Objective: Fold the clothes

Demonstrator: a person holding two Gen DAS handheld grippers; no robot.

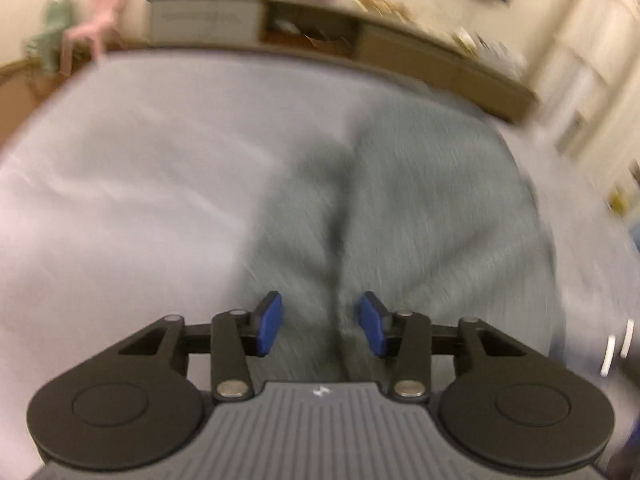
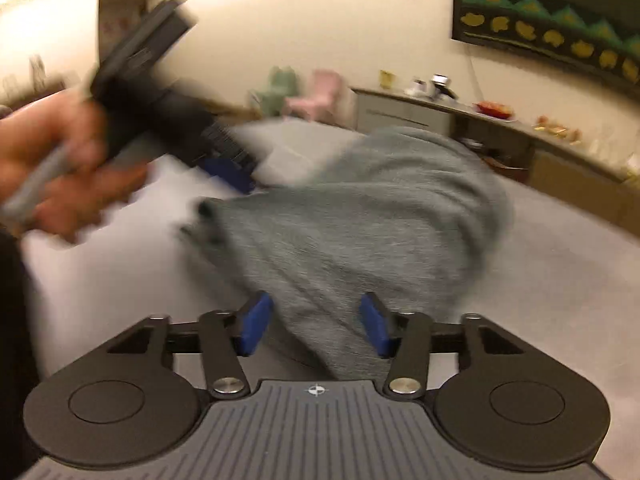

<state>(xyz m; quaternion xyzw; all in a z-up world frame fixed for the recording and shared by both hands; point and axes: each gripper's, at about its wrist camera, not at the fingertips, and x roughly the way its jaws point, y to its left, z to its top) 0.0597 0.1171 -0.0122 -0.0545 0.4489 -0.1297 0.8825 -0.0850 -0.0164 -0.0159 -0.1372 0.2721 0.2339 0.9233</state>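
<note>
Grey garment lies rumpled and unfolded across the bed, lower centre, both claws, left and right, gaping apart over it, gripping nothing.

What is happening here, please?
A person holds a gripper in each hand over a grey garment that lies crumpled on a pale bed sheet. The left gripper and the right gripper are both open, with the cloth between the blue pads, though the blur hides whether they touch it. The person's hand is around the left tool's handle. No neat fold is visible yet.
</note>
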